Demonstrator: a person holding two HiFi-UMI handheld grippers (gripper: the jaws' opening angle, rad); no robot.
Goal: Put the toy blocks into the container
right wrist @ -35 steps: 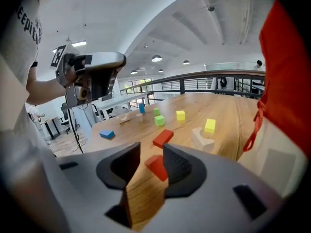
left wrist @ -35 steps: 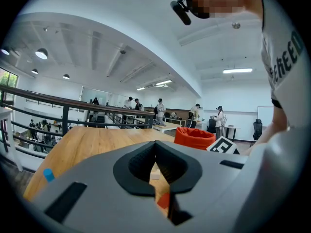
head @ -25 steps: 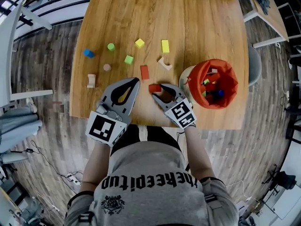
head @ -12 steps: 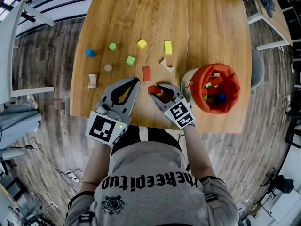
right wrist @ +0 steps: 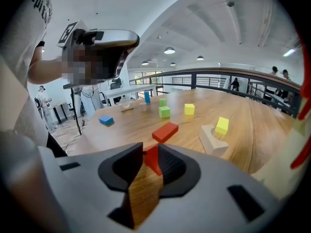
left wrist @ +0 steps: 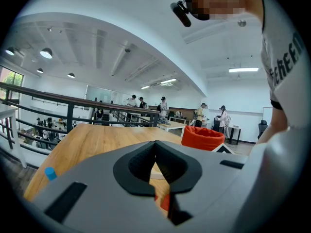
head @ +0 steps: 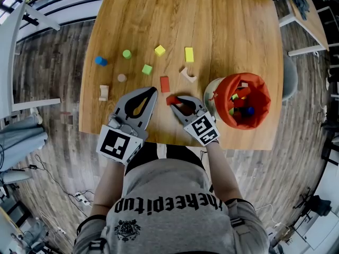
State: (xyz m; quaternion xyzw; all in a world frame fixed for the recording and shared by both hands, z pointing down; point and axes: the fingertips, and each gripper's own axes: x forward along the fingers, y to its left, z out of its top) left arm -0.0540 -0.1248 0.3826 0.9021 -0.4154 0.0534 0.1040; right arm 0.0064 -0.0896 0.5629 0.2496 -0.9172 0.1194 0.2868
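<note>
A small red block (head: 172, 100) lies near the table's front edge, pinched between the tips of my right gripper (head: 178, 101); its jaws have just been closing. In the right gripper view the red block (right wrist: 151, 158) sits tight between both pads. My left gripper (head: 153, 92) rests to its left, shut and empty, also in the left gripper view (left wrist: 156, 147). The orange bag container (head: 225, 86) stands to the right with several blocks inside. Loose on the table are a flat red block (head: 164, 83), a wooden arch (head: 187, 74), yellow blocks (head: 188, 54) and green ones (head: 146, 69).
Farther left lie a blue block (head: 99, 61), a green cylinder (head: 126, 53), a wooden cylinder (head: 122, 78) and a wooden piece (head: 103, 92). The table edge (head: 159, 135) runs just below both grippers. A white pale object (head: 210, 91) stands against the container's left side.
The right gripper's jaws have drawn in onto the small red block, which was loose between wide-open jaws before. The left gripper has stayed where it was.
</note>
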